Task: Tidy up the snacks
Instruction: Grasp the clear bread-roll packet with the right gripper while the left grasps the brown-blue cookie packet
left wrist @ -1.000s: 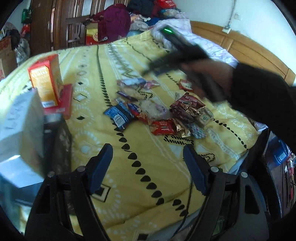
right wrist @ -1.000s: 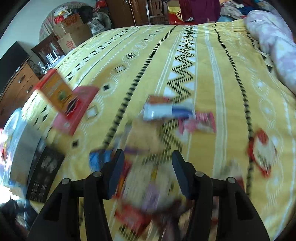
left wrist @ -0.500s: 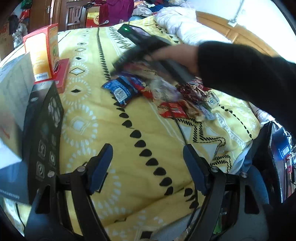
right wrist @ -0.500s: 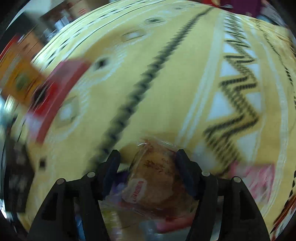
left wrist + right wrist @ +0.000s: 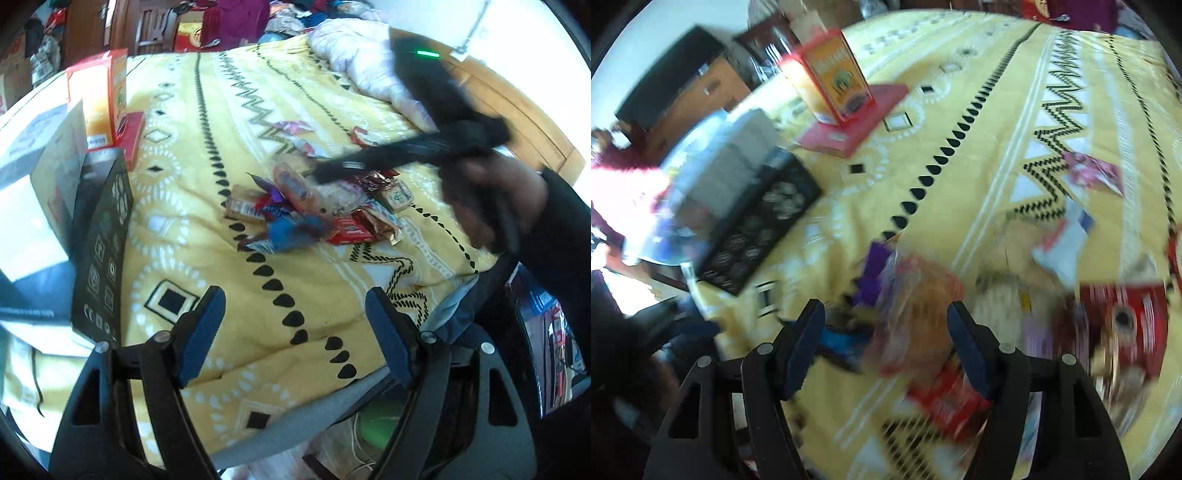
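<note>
Several small snack packets point(image 5: 314, 210) lie in a loose pile on the yellow patterned bedspread point(image 5: 207, 177). My left gripper point(image 5: 295, 332) is open and empty, low over the bed's near edge, short of the pile. My right gripper point(image 5: 886, 339) is open just above the pile; a clear-wrapped brown pastry packet point(image 5: 916, 295) sits between its fingers, blurred by motion. In the left wrist view the right gripper point(image 5: 332, 168) reaches into the pile from the right, held by a hand. A red packet point(image 5: 945, 402) and a blue packet point(image 5: 842, 338) lie beneath it.
An orange upright box point(image 5: 105, 98) stands on a flat red box point(image 5: 133, 136) at the left. A black box point(image 5: 103, 243) and a grey-white box point(image 5: 40, 158) lie nearer. A pale quilt point(image 5: 362, 74) and wooden headboard point(image 5: 517, 110) are behind.
My right gripper has swung back from far over the pile toward its right side, and the pastry packet still sits between its open fingers. Some packets have shifted. My left gripper barely moved.
</note>
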`<state>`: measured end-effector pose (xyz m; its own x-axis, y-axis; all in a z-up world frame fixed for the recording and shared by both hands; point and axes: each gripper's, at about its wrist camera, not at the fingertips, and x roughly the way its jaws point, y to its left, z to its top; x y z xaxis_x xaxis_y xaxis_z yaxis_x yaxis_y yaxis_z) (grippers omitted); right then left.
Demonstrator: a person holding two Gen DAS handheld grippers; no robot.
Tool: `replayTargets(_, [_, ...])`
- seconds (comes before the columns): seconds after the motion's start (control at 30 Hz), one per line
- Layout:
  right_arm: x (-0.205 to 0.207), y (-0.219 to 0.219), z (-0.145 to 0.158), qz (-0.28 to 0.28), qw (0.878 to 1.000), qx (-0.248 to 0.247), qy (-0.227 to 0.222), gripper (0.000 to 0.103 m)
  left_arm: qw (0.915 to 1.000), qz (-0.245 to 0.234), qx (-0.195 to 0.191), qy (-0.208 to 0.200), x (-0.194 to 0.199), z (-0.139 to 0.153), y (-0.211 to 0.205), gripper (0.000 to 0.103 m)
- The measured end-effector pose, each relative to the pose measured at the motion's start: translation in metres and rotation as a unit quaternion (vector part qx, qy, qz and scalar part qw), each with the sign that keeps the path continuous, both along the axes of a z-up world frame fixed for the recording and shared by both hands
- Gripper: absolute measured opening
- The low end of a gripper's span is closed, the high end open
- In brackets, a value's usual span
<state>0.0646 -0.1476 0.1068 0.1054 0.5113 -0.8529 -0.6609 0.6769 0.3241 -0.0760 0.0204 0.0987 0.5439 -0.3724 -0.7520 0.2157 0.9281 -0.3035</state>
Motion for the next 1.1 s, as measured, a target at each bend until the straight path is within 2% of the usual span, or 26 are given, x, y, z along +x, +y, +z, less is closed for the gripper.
replayTargets(0.13, [-0.039, -0.033, 0.003, -0.039, 0.999, 0.016, -0.015, 0.073, 0.9997, 0.015, 0.016, 0.007, 0.008, -0.010, -0.003, 0.079])
replayTargets(0.27, [-0.071, -0.065, -0.011, -0.109, 0.993, 0.045, -0.003, 0.073, 0.9975, 0.040, -0.014, 0.056, 0.025, -0.027, -0.001, 0.079])
replayTargets(0.37, [-0.090, -0.081, -0.029, -0.153, 0.986, 0.063, 0.015, 0.073, 0.9959, 0.043, -0.028, 0.075, 0.042, -0.032, -0.014, 0.079])
replayTargets(0.47, [-0.101, -0.097, -0.045, -0.186, 0.978, 0.087, 0.039, 0.073, 0.9954, 0.047, -0.020, 0.081, 0.060, -0.034, -0.033, 0.080])
replayTargets(0.53, [-0.104, -0.102, -0.053, -0.203, 0.973, 0.097, 0.050, 0.073, 0.9944, 0.052, 0.004, 0.091, 0.071, -0.045, -0.045, 0.080])
replayTargets(0.6, [-0.106, -0.105, -0.056, -0.210, 0.970, 0.106, 0.055, 0.073, 0.9924, 0.062, 0.033, 0.101, 0.078, -0.058, -0.048, 0.080])
replayTargets(0.67, [-0.108, -0.106, -0.058, -0.211, 0.970, 0.110, 0.054, 0.073, 0.9922, 0.069, 0.034, 0.098, 0.077, -0.064, -0.041, 0.075])
replayTargets(0.77, [-0.109, -0.106, -0.056, -0.206, 0.970, 0.115, 0.053, 0.073, 0.9928, 0.073, 0.046, 0.083, 0.064, -0.057, -0.029, 0.070])
replayTargets(0.93, [-0.109, -0.105, -0.055, -0.203, 0.970, 0.122, 0.047, 0.074, 0.9915, 0.089, 0.040, 0.085, 0.055, -0.057, -0.008, 0.070])
replayTargets(1.03, [-0.109, -0.104, -0.057, -0.208, 0.968, 0.130, 0.050, 0.074, 0.9928, 0.082, 0.046, 0.074, 0.058, -0.052, -0.015, 0.071])
replayTargets(1.1, [-0.110, -0.102, -0.056, -0.205, 0.968, 0.133, 0.050, 0.074, 0.9937, 0.078, 0.049, 0.064, 0.062, -0.050, -0.020, 0.075])
